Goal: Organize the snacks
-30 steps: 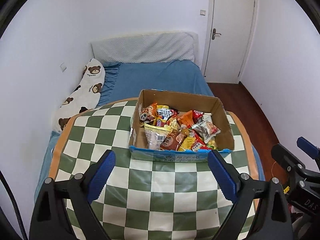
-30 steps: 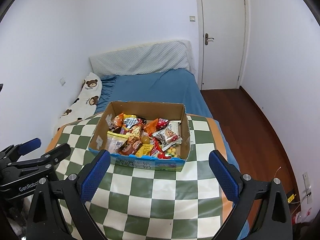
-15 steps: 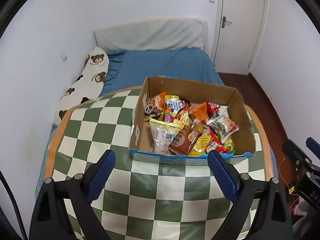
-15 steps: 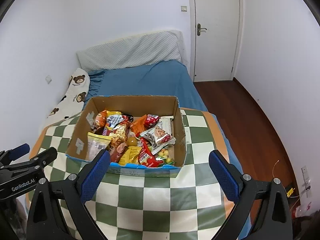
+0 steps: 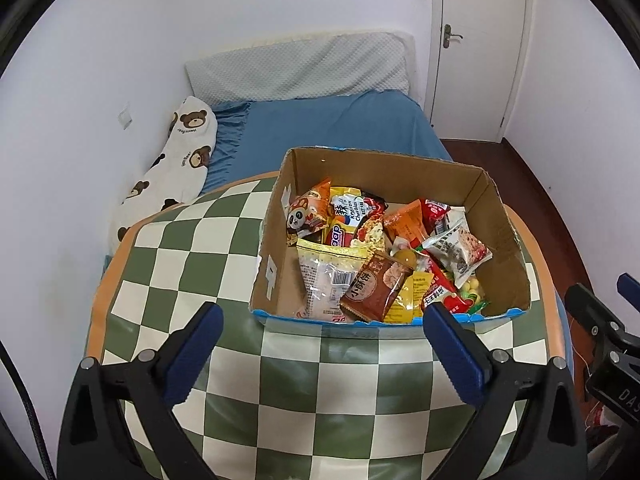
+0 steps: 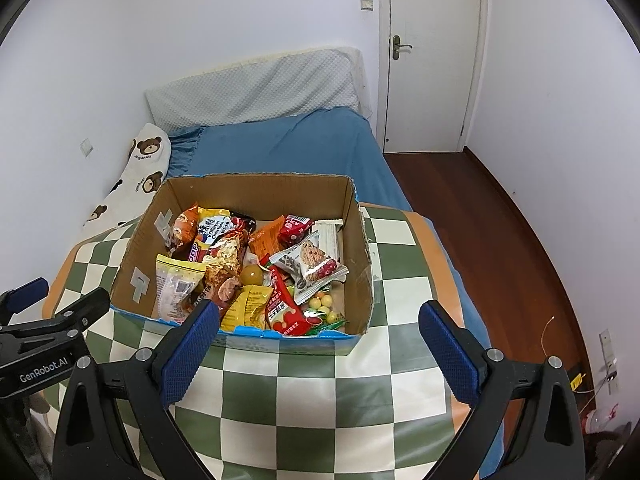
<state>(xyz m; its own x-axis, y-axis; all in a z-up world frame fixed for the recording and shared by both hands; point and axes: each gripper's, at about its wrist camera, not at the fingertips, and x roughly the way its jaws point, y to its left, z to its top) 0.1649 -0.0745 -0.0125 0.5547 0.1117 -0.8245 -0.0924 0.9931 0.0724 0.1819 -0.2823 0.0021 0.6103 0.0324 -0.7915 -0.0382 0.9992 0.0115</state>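
Checked tablecloth (image 5: pixel 192 264), cardboard box (image 5: pixel 508 240), snack packets (image 5: pixel 372 264)

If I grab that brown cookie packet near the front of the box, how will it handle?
The brown cookie packet looks like thin glossy film, so it will probably crinkle and may slip. It lies loosely on top of other snacks, so it should lift free easily and seems light. The cookies inside could crack under a hard squeeze.

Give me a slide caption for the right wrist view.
Open blue-padded right gripper hovers before a brown cardboard box of mixed snack packets on a green-and-cream checkered cloth.
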